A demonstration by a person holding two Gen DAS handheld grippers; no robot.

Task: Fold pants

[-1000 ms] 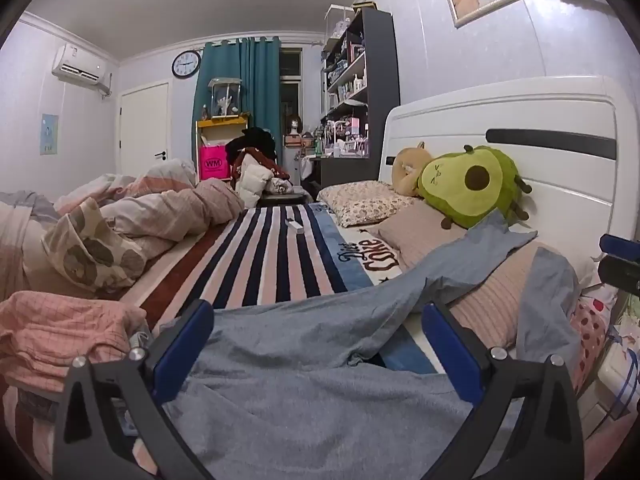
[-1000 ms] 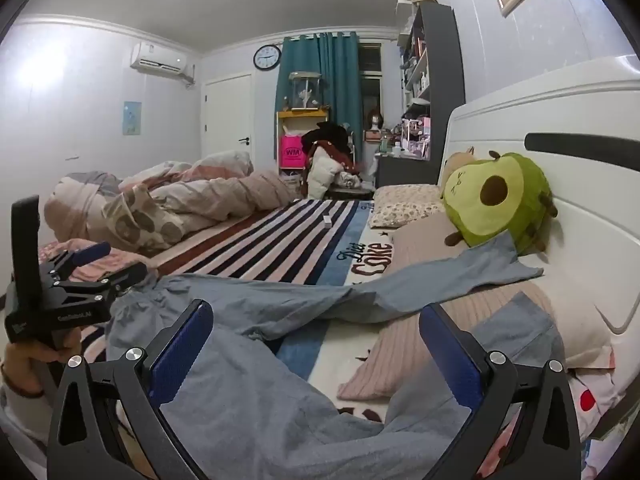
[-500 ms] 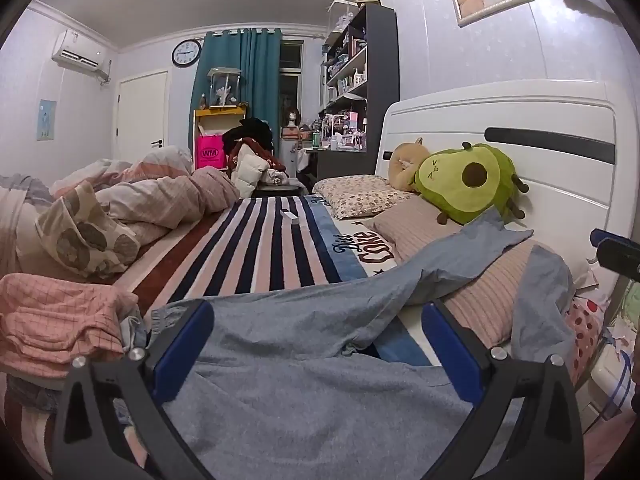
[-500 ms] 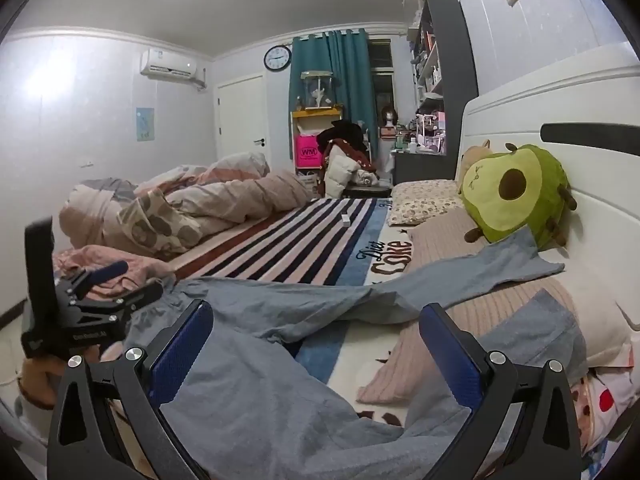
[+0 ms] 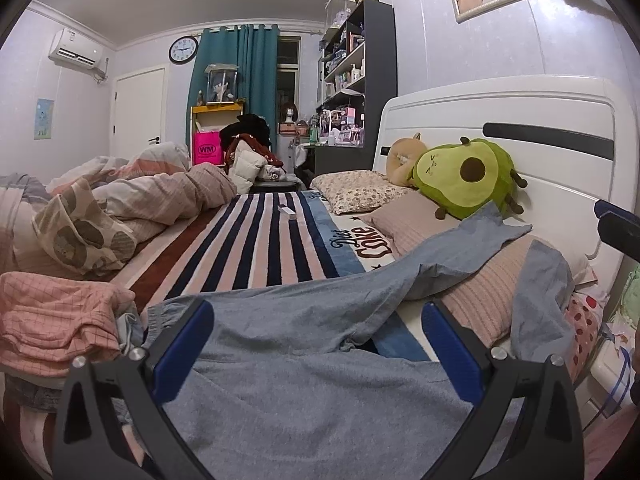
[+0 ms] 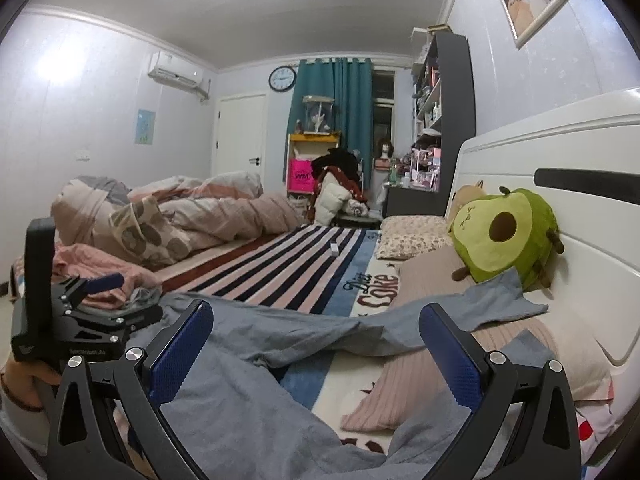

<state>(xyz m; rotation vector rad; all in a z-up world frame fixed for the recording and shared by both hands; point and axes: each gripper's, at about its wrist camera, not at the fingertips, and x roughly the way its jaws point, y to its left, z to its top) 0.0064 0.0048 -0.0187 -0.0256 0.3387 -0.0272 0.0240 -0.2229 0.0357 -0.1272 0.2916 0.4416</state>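
Grey-blue pants lie spread on the bed, 2 legs reaching toward 2 o'clock onto a ribbed pink pillow. Left gripper and right gripper hover above, jaws apart, empty.

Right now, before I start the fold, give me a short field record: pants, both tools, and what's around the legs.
pants: grey-blue pants spread unfolded across the bed, legs apart
upper leg: drapes over the ribbed pink pillow, its hem by the avocado plush
lower leg: runs over the pillow's near end toward the headboard
left tool: open, above the pants, holding nothing
right tool: open, above the pants, holding nothing
nearby: pink checked clothes beside the waistband
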